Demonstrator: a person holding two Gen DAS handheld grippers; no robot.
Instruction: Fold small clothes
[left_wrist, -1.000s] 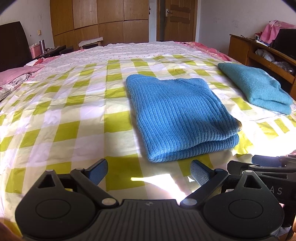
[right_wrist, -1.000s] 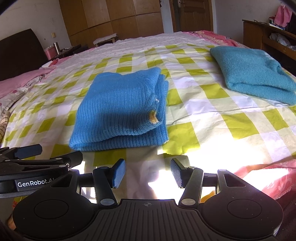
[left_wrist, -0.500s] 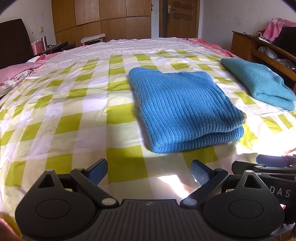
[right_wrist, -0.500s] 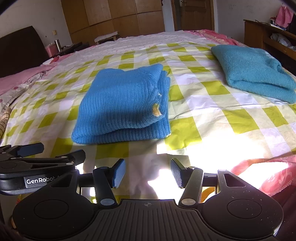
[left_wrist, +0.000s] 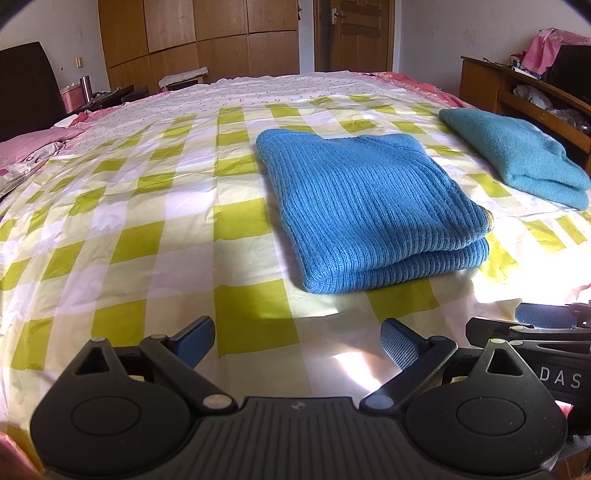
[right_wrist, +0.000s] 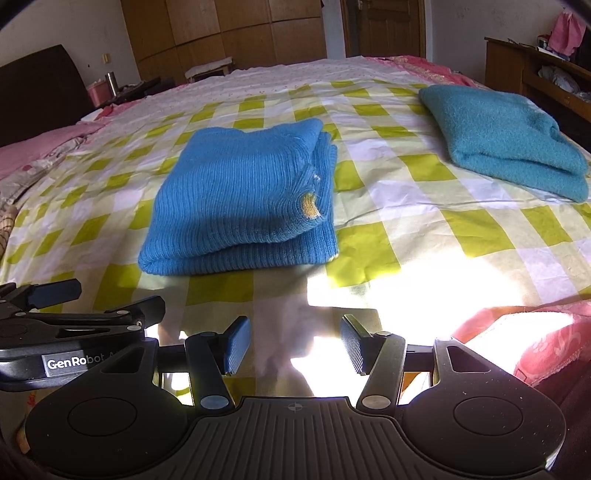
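Since the earlier frames almost nothing has moved on the bed; in the left view the folded sweater only sits a little higher and farther off than it did a second ago, and both grippers keep the same spread. The bed sheet (left_wrist: 155, 236), checked in yellow-green and white, fills most of both views, with a bright patch of sunlight at its near edge. On it lies the blue ribbed sweater (left_wrist: 369, 210), folded into a thick rectangle with its fold toward the cameras; a small yellow patch shows at its right corner in the right view. The teal sweater (right_wrist: 506, 136), also folded, lies well apart from it, near the right edge of the bed. The left gripper (left_wrist: 297, 345) has its jaws spread wide with only the sheet between them. The right gripper (right_wrist: 293, 345) has its jaws apart too, holding nothing, and both hover near the front of the blue sweater without touching it.
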